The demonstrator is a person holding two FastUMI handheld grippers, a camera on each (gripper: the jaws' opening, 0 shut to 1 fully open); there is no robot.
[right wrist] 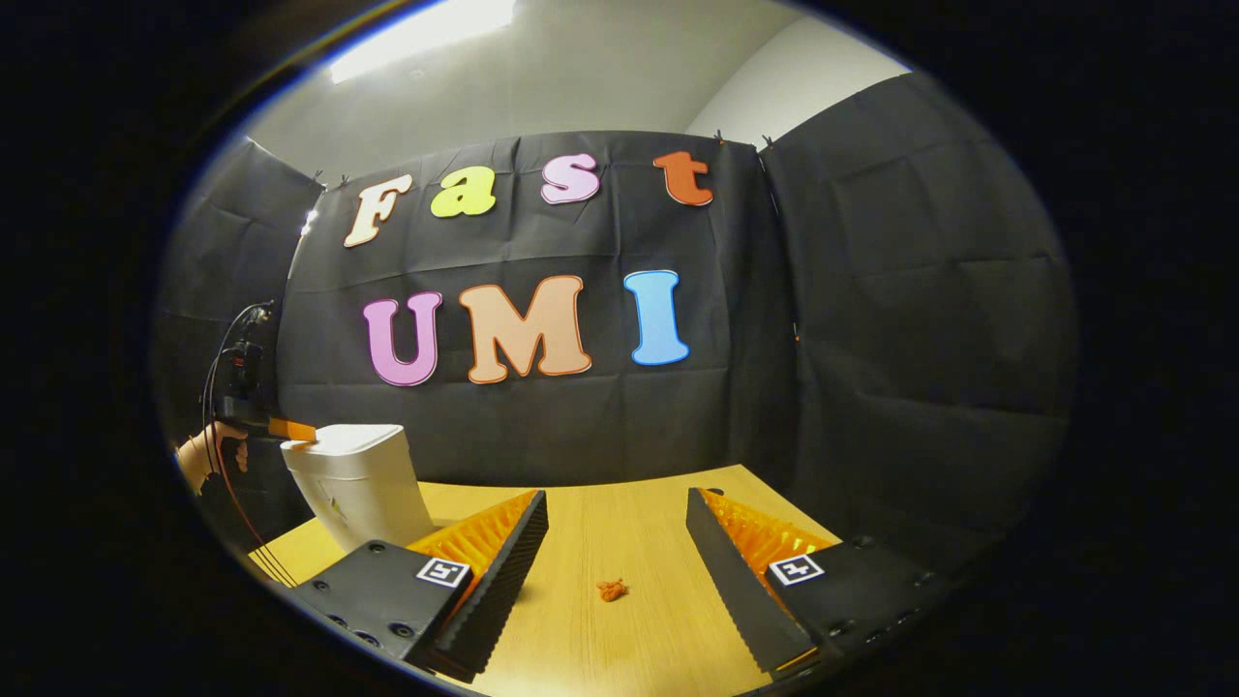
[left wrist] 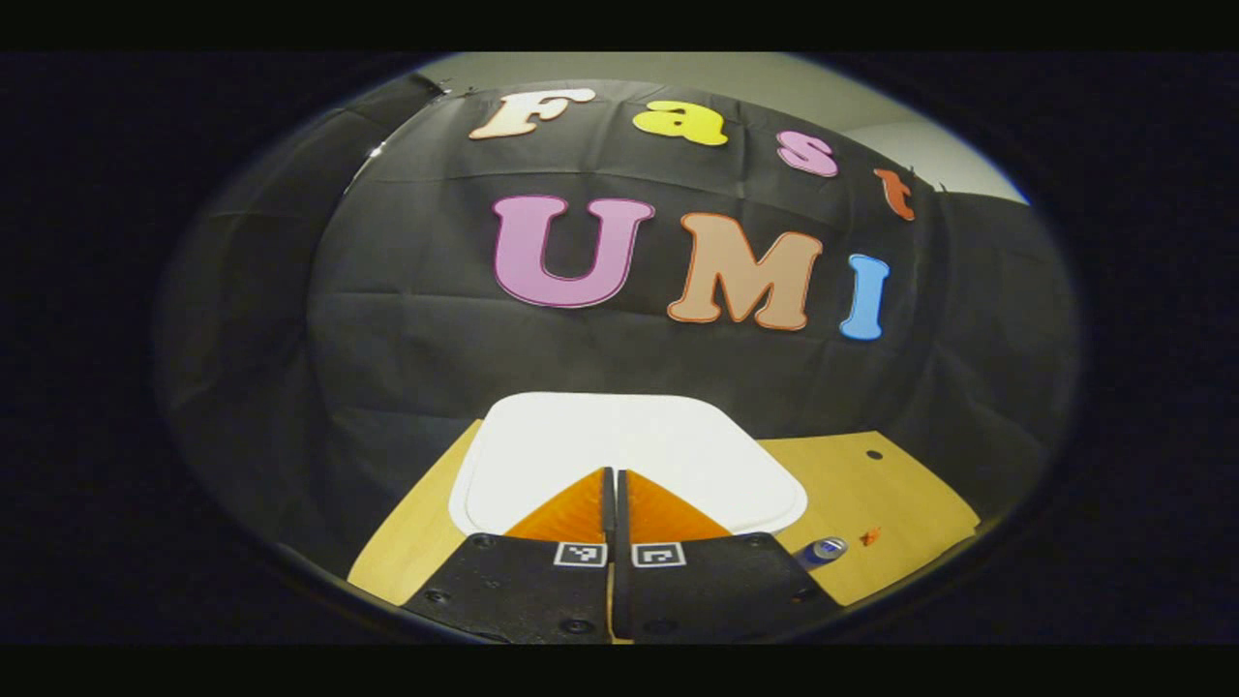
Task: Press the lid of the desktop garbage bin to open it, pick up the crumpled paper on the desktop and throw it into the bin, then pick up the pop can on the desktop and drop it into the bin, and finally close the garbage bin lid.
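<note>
The left gripper (left wrist: 616,489), fingers together, sits over the bin's closed lid (left wrist: 581,436). To open it, the person should press straight down on the lid with the joined tips, then lift clear. The can (left wrist: 821,552) lies just right of the bin (right wrist: 363,484); the paper (right wrist: 611,589) lies farther right, between the right gripper's (right wrist: 617,566) spread fingers.

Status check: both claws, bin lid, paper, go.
Left claw shut, over the bin lid, lid still down. Right claw open, empty, aimed at crumpled paper on the desktop. Pop can beside bin. Nothing in the way.
</note>
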